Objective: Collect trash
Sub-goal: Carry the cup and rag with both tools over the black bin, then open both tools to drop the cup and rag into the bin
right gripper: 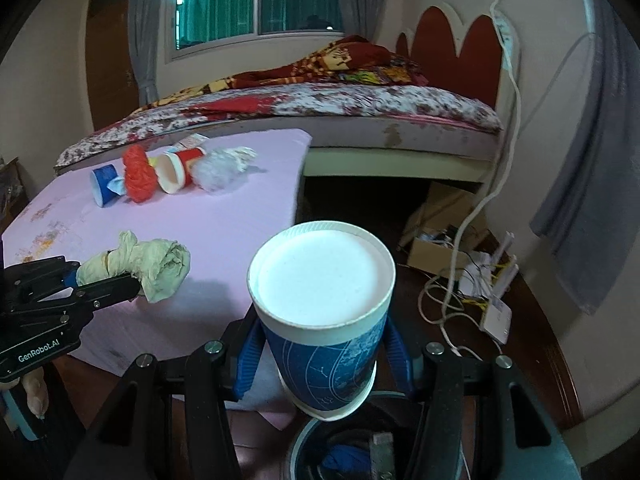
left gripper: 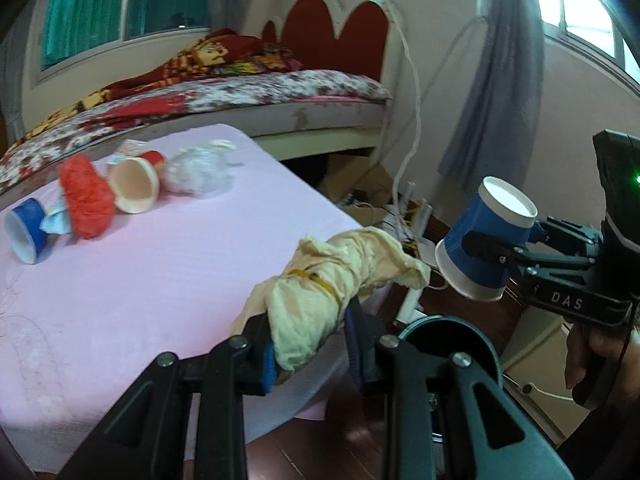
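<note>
Already both grippers carry trash. The right gripper (right gripper: 320, 354) has its fingers closed on the wall of a blue cup (right gripper: 324, 312), held over the bin (right gripper: 568, 460) beside the counter (right gripper: 224, 208). Such a paper cup looks light and thin-walled, so it should crush under a hard squeeze; a gentle hold around the middle seems right. The left gripper (left gripper: 312, 352) pinches a cream rag (left gripper: 332, 280) bound with a rubber band, held at the counter's edge near the bin. It looks soft and limp, so its free end will droop; gripping by the bound waist seems safest. More trash lies farther back on the counter: a second blue cup (left gripper: 26, 232), a red net (left gripper: 86, 196), a tan cup (left gripper: 136, 188) and crumpled plastic (left gripper: 200, 172), all likely light.
</note>
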